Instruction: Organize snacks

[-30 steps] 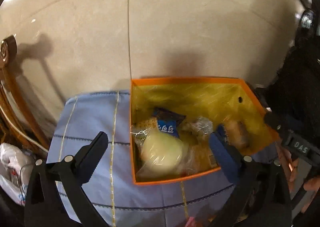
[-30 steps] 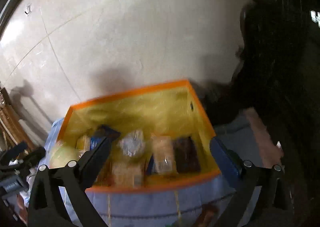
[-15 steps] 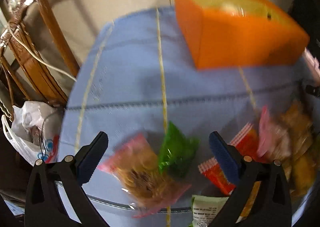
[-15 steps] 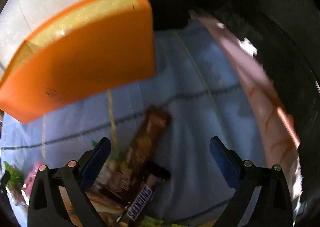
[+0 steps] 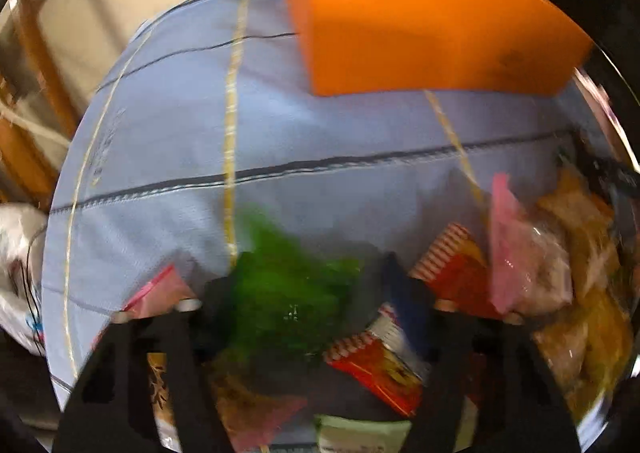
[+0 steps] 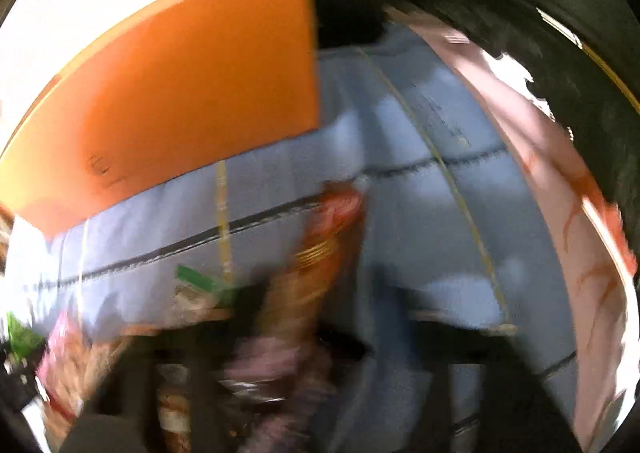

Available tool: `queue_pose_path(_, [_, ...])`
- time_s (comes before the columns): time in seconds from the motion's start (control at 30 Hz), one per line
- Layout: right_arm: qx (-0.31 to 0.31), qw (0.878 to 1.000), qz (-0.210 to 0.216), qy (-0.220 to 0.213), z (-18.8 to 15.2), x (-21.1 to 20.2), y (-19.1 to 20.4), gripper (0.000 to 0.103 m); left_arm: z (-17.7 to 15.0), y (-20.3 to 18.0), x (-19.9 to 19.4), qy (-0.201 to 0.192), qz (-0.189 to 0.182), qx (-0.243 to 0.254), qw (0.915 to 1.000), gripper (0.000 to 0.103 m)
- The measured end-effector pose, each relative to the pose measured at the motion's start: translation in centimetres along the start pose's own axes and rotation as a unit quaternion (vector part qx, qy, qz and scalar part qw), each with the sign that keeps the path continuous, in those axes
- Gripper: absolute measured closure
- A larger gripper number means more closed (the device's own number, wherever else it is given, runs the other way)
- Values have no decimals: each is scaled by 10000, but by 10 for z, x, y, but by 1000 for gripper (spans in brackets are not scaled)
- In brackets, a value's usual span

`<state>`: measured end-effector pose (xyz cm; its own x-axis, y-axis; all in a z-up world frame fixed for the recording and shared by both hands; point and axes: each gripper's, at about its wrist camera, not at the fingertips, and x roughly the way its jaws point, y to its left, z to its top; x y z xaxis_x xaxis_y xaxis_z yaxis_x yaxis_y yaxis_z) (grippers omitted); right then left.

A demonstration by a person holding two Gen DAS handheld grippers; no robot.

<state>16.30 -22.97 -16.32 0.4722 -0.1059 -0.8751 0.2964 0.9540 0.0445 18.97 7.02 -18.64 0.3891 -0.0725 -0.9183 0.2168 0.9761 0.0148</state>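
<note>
blurred: green packet (image 5: 288, 293) | cut off: orange box (image 5: 420, 21)

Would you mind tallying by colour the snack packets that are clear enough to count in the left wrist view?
Green packet: 1
Red striped packets: 2
Pink packets: 2
Pale packet: 1
Total: 6, leaving out the blurred yellowish heap at the right.
</note>
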Motion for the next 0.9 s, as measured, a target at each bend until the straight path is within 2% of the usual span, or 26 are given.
queue_pose_path(0.03, [-67, 10000, -22, -37, 0, -4, 1, 85, 0, -1, -1, 88, -98, 20, 9999, 53])
queue_pose_path(0.07, [-38, 10000, 83, -17, -1, -6, 0, 90, 0, 0, -3, 140, -250, -49, 9996, 63])
queue_pose_path(0.1, [3, 9999, 134, -21, -2, -10, -2, 91, -1, 6, -8, 210, -521, -242, 9981, 71])
queue_pose_path(0.13, [-28, 9999, 152, -35, -3, -16, -3, 91, -2, 9, -14, 228, -624, -401, 9970, 71])
queue_pose_path(0.17, [-85, 9998, 126, -85, -5, -22, -4, 91, -4, 14, -22, 181, -677, -507, 9963, 77])
queue_pose_path(0.27, [-345, 9988, 117, -332, -4, -48, -5, 91, -9, 18, -50, -139, -656, -462, 9967, 85])
queue_pose_path(0.33, [-346, 9978, 249, -505, -3, -68, -5, 91, -12, 23, -60, -202, -792, -547, 9952, 88])
queue_pose_path(0.4, [-321, 9968, 346, -638, 4, -80, -11, 91, -16, 24, -65, -225, -742, -562, 9954, 96])
queue_pose_path(0.47, [-330, 9950, 439, -837, 10, -98, -13, 91, -20, 22, -73, -247, -613, -401, 9970, 98])
queue_pose_path(0.53, [-398, 9932, 417, -1014, 16, -109, -16, 91, -23, 16, -84, -434, -671, -180, 9966, 98])
queue_pose_path(0.6, [-390, 9931, 367, -1047, 21, -113, -18, 91, -27, 13, -84, -424, -712, -161, 9964, 98])
queue_pose_path(0.67, [-282, 9926, 527, -1053, 22, -118, -21, 91, -27, 9, -78, -357, -773, -191, 9962, 98])
queue_pose_path(0.77, [-321, 9919, 596, -1072, 21, -119, -22, 91, -31, 9, -77, -416, -593, -133, 9973, 98])
queue_pose_path(0.83, [-337, 9919, 598, -1068, 18, -121, -21, 91, -31, 14, -75, -429, -661, -233, 9966, 92])
queue_pose_path(0.87, [-329, 9920, 594, -1062, 18, -121, -21, 90, -31, 16, -74, -479, -445, -280, 9975, 57])
queue_pose_path(0.9, [-314, 9922, 582, -1053, 18, -121, -21, 90, -31, 19, -71, -536, -196, -314, 9979, 31])
